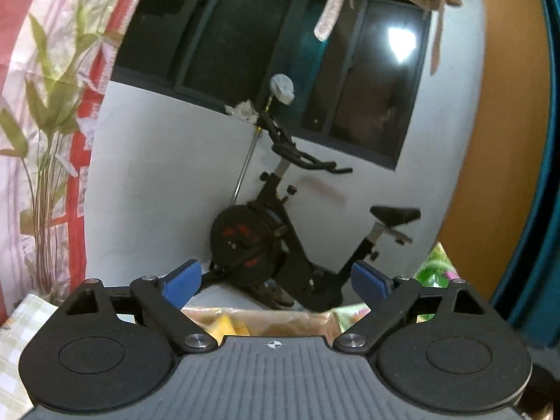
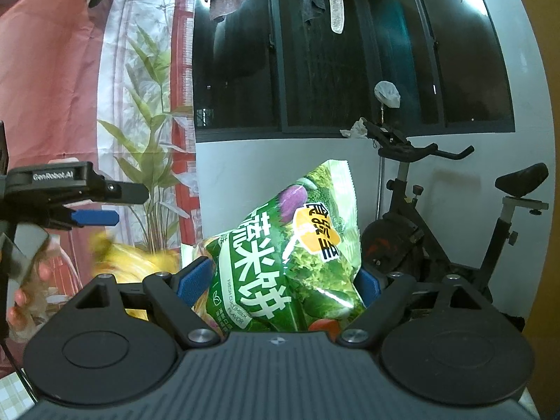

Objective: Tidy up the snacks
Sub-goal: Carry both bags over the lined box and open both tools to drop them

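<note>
Over on the left, the left tongs (image 1: pixel 276 278) stand spread wide with nothing between their blue pads, raised above a cardboard box (image 1: pixel 259 322) of snacks. To the right, the right tongs (image 2: pixel 280 281) are clamped on a green snack bag (image 2: pixel 290 262), held upright between both pads, with an exercise bike (image 2: pixel 437 231) behind.

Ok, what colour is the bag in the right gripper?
Green bag, orange badge, white lettering; right wrist view shows it best.

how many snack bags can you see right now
2 clearly: a green cucumber-flavor bag clamped in the right gripper, and a yellow bag blurred behind its left finger. More may be hidden below.
</note>
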`<control>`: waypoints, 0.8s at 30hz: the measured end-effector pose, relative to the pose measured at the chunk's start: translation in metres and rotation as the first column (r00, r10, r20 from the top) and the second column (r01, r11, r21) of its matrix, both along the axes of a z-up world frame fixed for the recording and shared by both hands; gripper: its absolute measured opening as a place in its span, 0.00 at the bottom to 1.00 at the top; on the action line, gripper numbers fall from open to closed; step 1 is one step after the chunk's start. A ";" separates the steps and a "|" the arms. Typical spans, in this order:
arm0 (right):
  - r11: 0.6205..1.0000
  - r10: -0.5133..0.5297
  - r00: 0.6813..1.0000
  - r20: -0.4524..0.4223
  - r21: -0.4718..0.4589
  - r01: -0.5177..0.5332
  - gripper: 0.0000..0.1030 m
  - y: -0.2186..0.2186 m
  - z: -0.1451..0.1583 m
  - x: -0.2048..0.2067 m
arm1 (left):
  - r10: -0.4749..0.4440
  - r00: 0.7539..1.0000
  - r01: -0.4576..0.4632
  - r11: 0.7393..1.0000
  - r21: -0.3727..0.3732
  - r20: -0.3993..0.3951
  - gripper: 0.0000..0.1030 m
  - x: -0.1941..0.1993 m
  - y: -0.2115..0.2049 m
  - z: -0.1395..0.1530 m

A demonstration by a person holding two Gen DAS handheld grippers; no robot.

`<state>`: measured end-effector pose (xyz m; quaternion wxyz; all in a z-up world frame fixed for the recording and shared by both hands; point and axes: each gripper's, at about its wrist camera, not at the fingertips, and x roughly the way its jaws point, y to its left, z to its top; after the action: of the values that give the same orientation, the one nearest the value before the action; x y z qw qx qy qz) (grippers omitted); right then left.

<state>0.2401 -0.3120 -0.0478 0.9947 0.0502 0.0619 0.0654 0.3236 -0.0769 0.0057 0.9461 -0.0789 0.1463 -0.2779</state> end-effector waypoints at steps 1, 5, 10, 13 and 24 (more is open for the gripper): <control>1.000 0.000 1.000 0.000 0.001 0.000 0.83 -0.001 0.000 0.000 | 0.009 1.000 -0.009 1.000 0.025 0.006 0.91 -0.002 0.000 -0.001; 1.000 -0.002 1.000 -0.005 0.004 0.002 0.83 -0.001 -0.001 0.002 | 0.042 0.999 -0.042 0.995 0.088 -0.004 0.91 -0.005 0.005 -0.006; 0.999 -0.042 0.999 0.023 -0.019 0.042 0.83 0.004 0.002 0.007 | 0.089 0.996 -0.088 0.980 0.177 0.005 0.91 -0.009 0.011 -0.010; 0.994 -0.100 0.993 0.059 -0.040 0.103 0.83 0.008 0.005 0.015 | 0.101 0.995 -0.097 0.981 0.169 -0.013 0.91 -0.010 0.020 -0.012; 0.995 -0.040 0.984 -0.176 -0.093 0.024 0.90 0.033 -0.021 0.052 | 0.174 0.982 -0.152 0.960 0.235 -0.076 0.91 -0.031 0.037 -0.019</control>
<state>0.2917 -0.2793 -0.0686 0.9873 0.0117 0.1526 0.0416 0.2930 -0.0402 -0.0134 0.9605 0.0049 0.2156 -0.1762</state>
